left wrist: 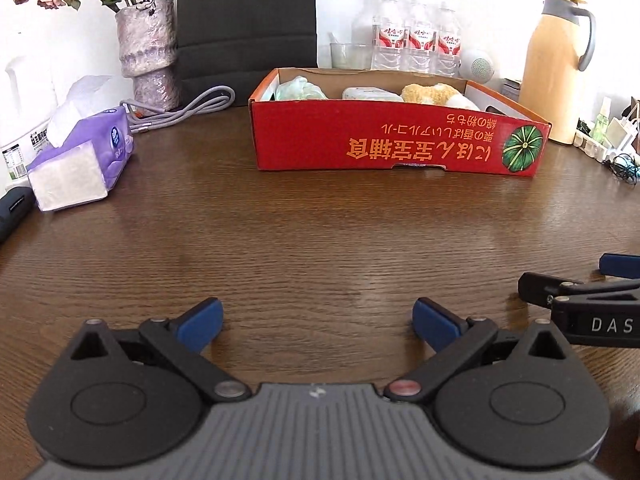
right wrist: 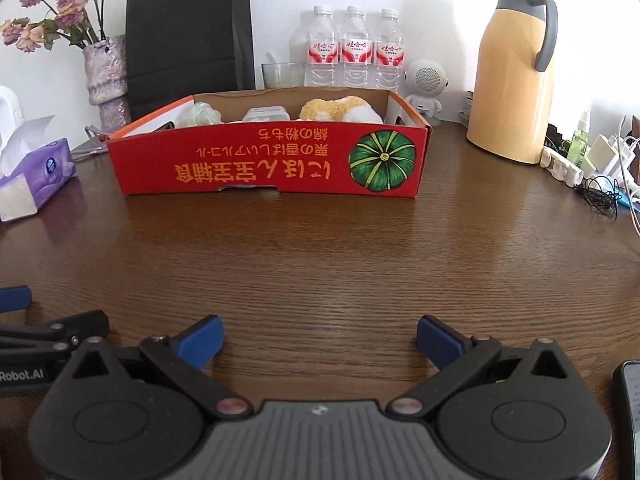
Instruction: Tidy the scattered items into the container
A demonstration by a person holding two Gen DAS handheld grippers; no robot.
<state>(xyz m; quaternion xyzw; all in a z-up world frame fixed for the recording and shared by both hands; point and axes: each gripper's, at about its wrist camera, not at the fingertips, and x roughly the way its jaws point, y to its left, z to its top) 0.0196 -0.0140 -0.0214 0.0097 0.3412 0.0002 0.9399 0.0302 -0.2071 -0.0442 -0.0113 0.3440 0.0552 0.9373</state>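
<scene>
A red cardboard box [left wrist: 396, 140] [right wrist: 264, 160] with a green pumpkin print stands at the far side of the brown wooden table. Inside it lie a pale green cloth [left wrist: 300, 90] [right wrist: 198, 115], a small white case [left wrist: 370, 93] [right wrist: 266, 114] and a yellow-and-white plush toy [left wrist: 434, 94] [right wrist: 340, 110]. My left gripper [left wrist: 318, 322] hovers low over bare table well in front of the box, open, nothing between its blue pads. My right gripper [right wrist: 320, 340] is also open and empty, beside the left one; its fingers [left wrist: 580, 288] show at the right edge of the left wrist view.
A purple tissue pack [left wrist: 80, 160] [right wrist: 32, 180] lies at the left. A vase of dried flowers [left wrist: 148, 52], black bag [right wrist: 188, 40], water bottles [right wrist: 352, 48], small white speaker [right wrist: 428, 84], yellow thermos [right wrist: 512, 76] and a power strip with cables [right wrist: 592, 168] line the back. A phone [right wrist: 630, 408] lies near right.
</scene>
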